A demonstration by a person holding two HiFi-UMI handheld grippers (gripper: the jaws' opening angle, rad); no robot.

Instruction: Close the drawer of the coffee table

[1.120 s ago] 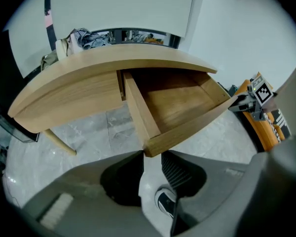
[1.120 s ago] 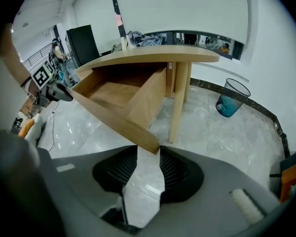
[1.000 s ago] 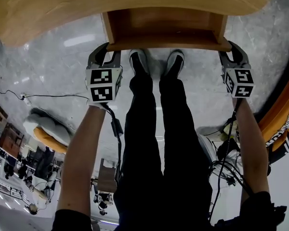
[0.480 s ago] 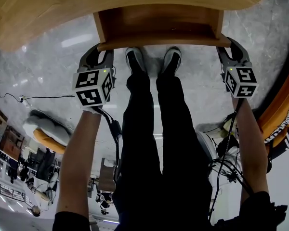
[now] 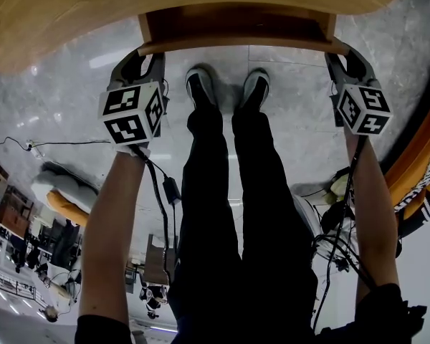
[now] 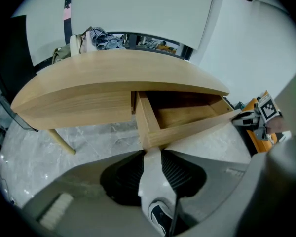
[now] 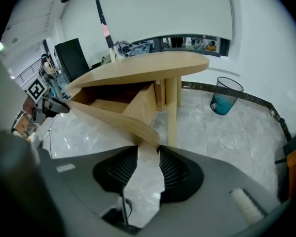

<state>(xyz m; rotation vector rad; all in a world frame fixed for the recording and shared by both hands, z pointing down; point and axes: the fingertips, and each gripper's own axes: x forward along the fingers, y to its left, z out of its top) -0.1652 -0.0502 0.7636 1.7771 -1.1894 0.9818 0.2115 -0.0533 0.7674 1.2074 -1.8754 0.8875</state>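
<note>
The wooden coffee table (image 5: pixel 129 6) spans the top of the head view, and its drawer (image 5: pixel 236 44) stands partly pulled out below the top. My left gripper (image 5: pixel 142 57) sits at the left end of the drawer's front board and my right gripper (image 5: pixel 346 56) at the right end. In the left gripper view the drawer (image 6: pixel 187 117) shows an empty inside, and its front corner meets the tips of my left gripper (image 6: pixel 150 152), whose jaws stand apart. In the right gripper view the front board (image 7: pixel 113 113) ends at my right gripper (image 7: pixel 149 149), also parted, with floor showing through the gap.
The person's legs and shoes (image 5: pixel 229 92) stand on the grey marble floor right under the drawer. A table leg (image 7: pixel 171 110) rises just behind the drawer's right end. A blue bin (image 7: pixel 224 97) stands further right. Cables (image 5: pixel 165 185) hang from the left gripper.
The drawer has slid further in under the table top, so less of its inside shows. Both grippers have moved up the picture with its front board.
</note>
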